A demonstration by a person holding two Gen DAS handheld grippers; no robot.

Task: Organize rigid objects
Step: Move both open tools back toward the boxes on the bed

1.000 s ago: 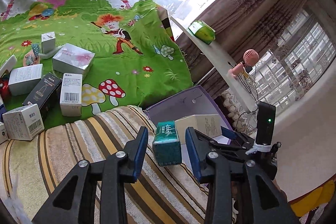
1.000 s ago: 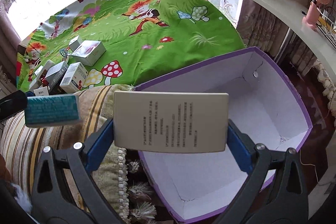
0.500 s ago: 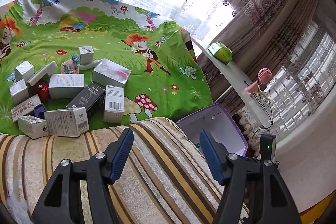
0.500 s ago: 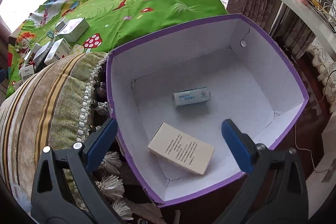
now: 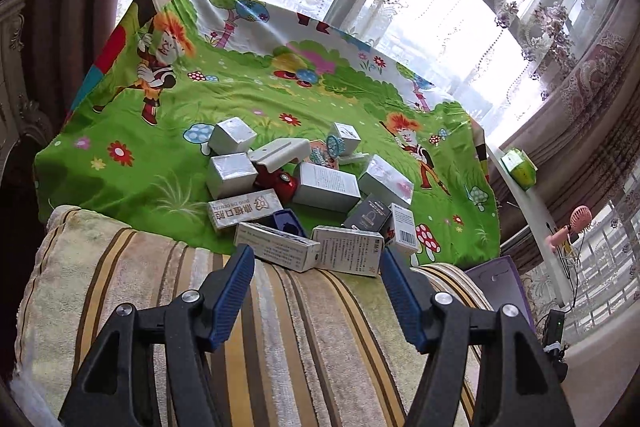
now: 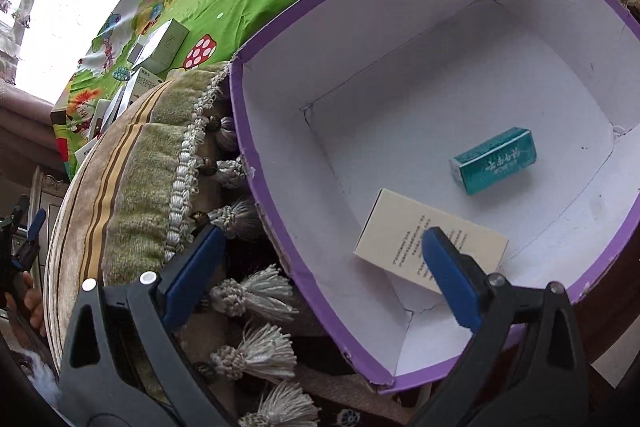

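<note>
Left wrist view is showing the left gripper [image 5: 318,283] low in the frame, its jaws standing wide apart with nothing between them, hovering over a striped cushion [image 5: 280,339]. Beyond the cushion, at mid-frame, a pile of boxes [image 5: 304,195] is lying on a green cartoon cloth [image 5: 160,131]; they are overlapping one another, so several are only partly showing, and a red item [image 5: 280,183] and a dark blue one [image 5: 286,221] are mostly hidden among them. At the right edge only a purple corner of the bin [image 5: 498,277] is peeking out past the cushion. Glare from the windows is washing out the upper frame.

Right wrist view is looking down into the bin [image 6: 280,239], which is filling the right of the frame; its near corner is being cut off behind the right gripper [image 6: 320,271], whose jaws are also spread open and holding nothing. Inside, on the white floor, a teal box [image 6: 494,159] is lying at the centre right, and a cream box [image 6: 400,239] is lying just below and left of it, apart from it; its near end is being covered by the right-hand finger [image 6: 448,275]. The cushion's tassels [image 6: 252,291] are hanging beside the bin wall at lower left. More boxes at the upper left are too small to tell apart. The left gripper and a hand are barely showing at the left edge.
</note>
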